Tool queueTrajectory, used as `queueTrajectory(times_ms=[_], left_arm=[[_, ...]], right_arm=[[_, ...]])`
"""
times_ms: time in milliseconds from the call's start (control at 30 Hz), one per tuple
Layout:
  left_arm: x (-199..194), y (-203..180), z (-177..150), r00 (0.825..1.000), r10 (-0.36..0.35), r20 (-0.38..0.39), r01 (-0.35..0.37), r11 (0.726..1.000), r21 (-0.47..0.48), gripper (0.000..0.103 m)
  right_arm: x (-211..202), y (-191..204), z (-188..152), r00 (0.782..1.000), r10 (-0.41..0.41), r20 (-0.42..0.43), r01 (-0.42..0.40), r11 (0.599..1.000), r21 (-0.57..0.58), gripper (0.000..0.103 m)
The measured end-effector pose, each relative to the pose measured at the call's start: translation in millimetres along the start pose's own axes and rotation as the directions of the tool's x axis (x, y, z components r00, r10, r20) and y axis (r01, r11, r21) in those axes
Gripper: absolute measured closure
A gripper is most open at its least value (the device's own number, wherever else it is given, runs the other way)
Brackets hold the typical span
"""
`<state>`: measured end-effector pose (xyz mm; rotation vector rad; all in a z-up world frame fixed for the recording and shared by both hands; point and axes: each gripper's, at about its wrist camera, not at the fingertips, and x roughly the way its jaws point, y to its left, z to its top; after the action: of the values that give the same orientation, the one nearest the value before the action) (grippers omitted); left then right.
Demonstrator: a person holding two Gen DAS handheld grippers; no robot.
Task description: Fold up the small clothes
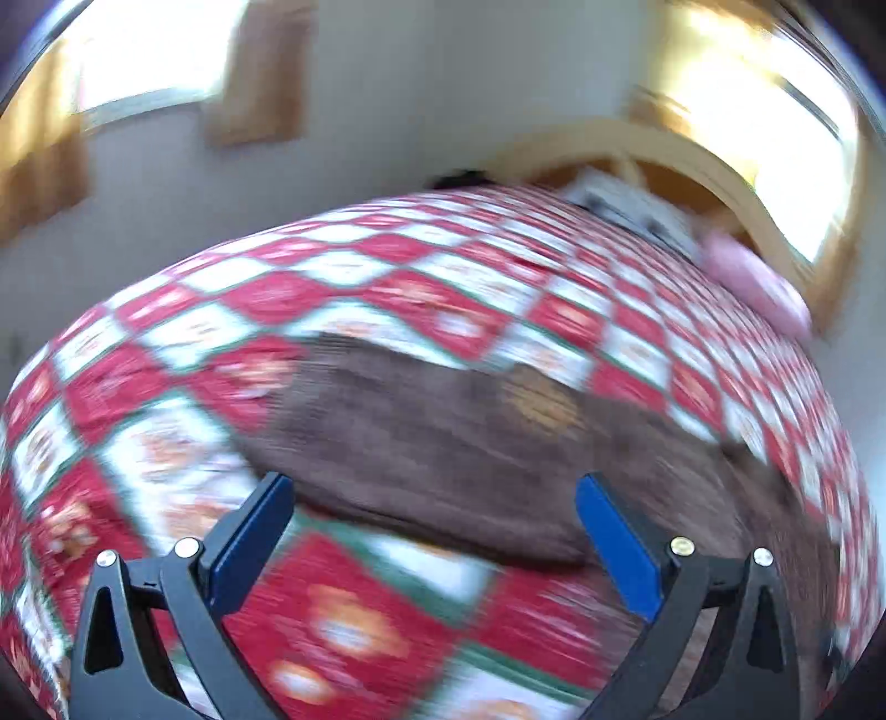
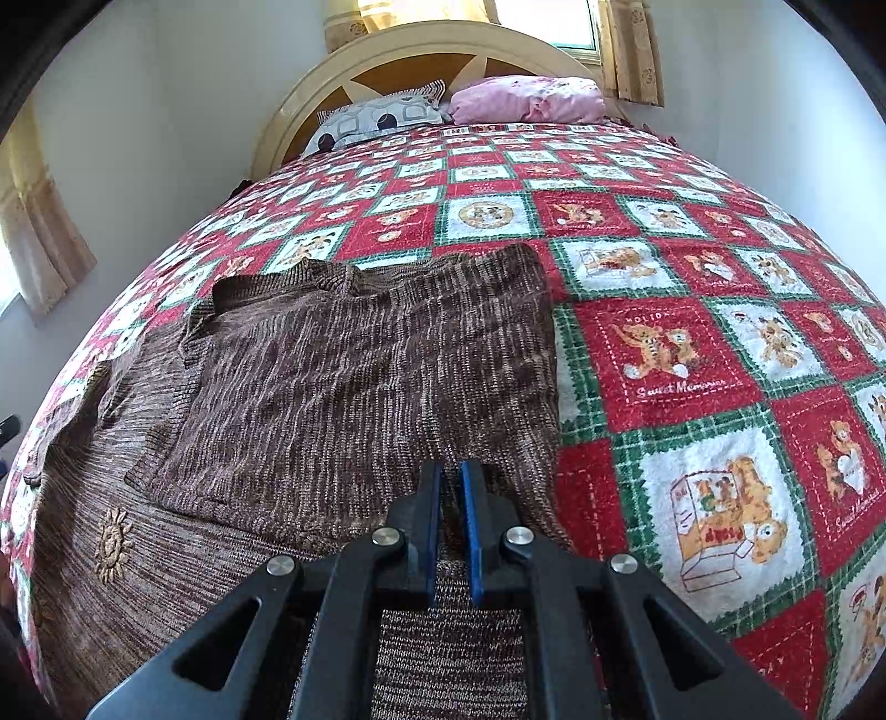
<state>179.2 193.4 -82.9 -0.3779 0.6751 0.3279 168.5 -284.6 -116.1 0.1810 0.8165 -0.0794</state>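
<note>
Left wrist view, blurry: two blue pads of left gripper (image 1: 433,493) spread wide apart, holding nothing. Just past the tips, brown knitted garment (image 1: 443,437) lying flat on red, white and green checked bedspread (image 1: 354,282). Orange sun patch (image 1: 540,401) on the knit, ahead and a bit right. Far ahead to the right, patterned white pillow (image 1: 637,213) and pink pillow (image 1: 758,277) by curved headboard (image 1: 653,141). Bright window with tan curtain (image 1: 257,72) up on the left.

Right wrist view, sharp: blue pads of right gripper (image 2: 449,471) close together, only a thin slit between, brown knitted garment (image 2: 354,382) right under and in front of the tips. Cannot tell if cloth is pinched. Part of the knit folded over on top, edge running straight ahead just right of the tips. Sun patch (image 2: 112,545) low to the left. Bedspread (image 2: 675,354) with teddy bear squares off to the right. Far ahead, patterned pillow (image 2: 382,119), pink pillow (image 2: 529,99), headboard (image 2: 421,47).
</note>
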Motion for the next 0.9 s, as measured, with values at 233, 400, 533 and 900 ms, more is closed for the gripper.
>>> queueTrajectory(times_ms=[233, 400, 533, 900], left_arm=[[59.0, 58.6, 2.1, 0.979, 0.011, -0.204, -0.052, 0.979, -0.198, 0.028], [62.8, 44.7, 3.2, 0.985, 0.052, -0.167, -0.074, 0.988, -0.132, 0.029], [69.3, 47.0, 10.9, 0.987, 0.063, -0.146, -0.081, 0.989, -0.124, 0.076], [49.8, 47.0, 68.5, 0.999, 0.016, -0.042, -0.018, 0.998, -0.054, 0.093]], right_arm=[[0.1, -1.0, -0.2, 1.0, 0.007, 0.0, -0.007, 1.0, 0.007, 0.095], [0.1, -0.8, -0.1, 1.0, 0.007, 0.0, -0.007, 1.0, 0.007, 0.095], [0.1, -1.2, -0.2, 1.0, 0.008, 0.0, -0.008, 1.0, 0.006, 0.095], [0.1, -1.7, 0.0, 1.0, 0.01, 0.0, -0.01, 1.0, 0.007, 0.095]])
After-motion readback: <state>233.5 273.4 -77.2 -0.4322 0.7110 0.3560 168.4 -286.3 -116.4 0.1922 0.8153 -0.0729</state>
